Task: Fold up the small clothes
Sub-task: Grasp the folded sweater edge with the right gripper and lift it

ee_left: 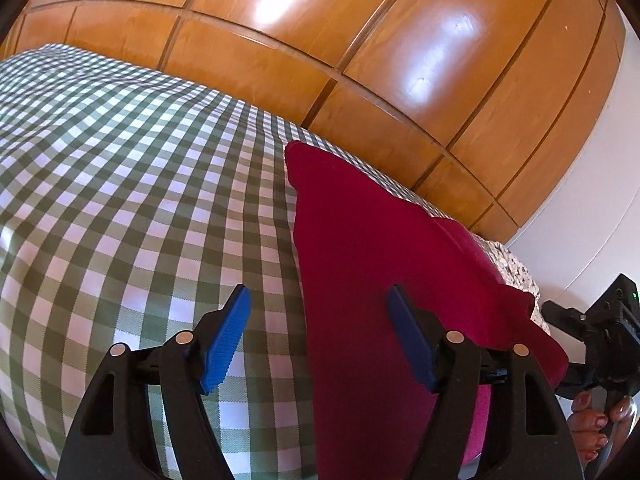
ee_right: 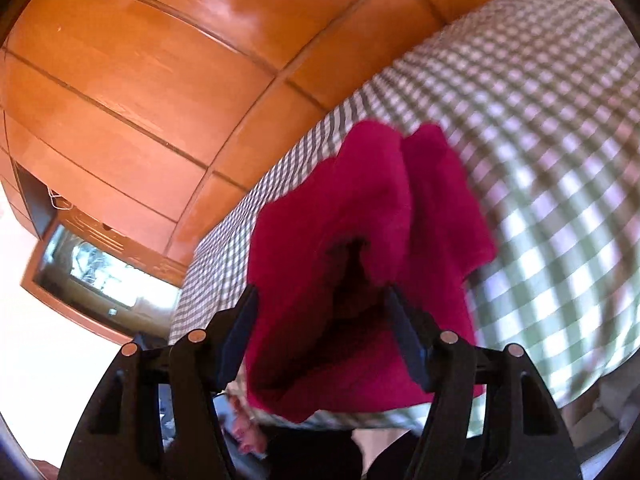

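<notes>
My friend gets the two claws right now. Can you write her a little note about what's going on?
Left claw: open, nothing held; its right blue pad is over the dark red cloth garment, the left pad over the green-and-white checked bedcover.
Right claw: open, not pinching, with the garment bunched between its pads. The picture is blurry.
The garment lies on the bedcover near the bed's edge, in front of the wooden wardrobe.
Done: the garment looks partly doubled over, though I can't be sure.
Left: probably smooth it and finish folding.

Glossy wooden wardrobe (ee_left: 360,40) panels behind a green-checked bed (ee_left: 120,200), white wall (ee_left: 592,216) beside.
</notes>
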Action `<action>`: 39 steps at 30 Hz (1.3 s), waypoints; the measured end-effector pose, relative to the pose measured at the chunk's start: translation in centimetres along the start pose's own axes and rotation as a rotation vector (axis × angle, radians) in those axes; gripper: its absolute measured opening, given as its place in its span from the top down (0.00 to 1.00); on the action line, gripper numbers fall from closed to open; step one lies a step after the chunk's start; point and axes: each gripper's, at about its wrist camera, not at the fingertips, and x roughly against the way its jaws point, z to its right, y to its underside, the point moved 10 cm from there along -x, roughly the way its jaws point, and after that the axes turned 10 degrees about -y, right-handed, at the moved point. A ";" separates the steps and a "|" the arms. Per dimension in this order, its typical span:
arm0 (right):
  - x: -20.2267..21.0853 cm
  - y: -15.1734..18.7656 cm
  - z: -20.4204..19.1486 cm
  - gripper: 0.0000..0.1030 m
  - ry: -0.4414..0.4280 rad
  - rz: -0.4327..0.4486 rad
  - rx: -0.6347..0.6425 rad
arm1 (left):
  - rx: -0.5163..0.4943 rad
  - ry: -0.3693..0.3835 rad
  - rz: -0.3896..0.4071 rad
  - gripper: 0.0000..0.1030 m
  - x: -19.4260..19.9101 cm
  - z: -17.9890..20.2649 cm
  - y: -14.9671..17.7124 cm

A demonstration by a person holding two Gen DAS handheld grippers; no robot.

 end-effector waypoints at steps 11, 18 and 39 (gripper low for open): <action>-1.1 1.3 3.4 0.43 0.309 -0.088 0.036 | -0.038 -0.010 0.029 0.32 0.7 0.3 0.0; -1.3 1.5 3.8 0.65 0.238 -0.083 -0.018 | -0.057 -0.048 0.061 0.32 1.0 0.3 -0.3; -0.9 -2.6 3.7 0.82 0.307 0.001 0.142 | -0.228 -0.027 0.010 0.28 -1.8 5.2 1.2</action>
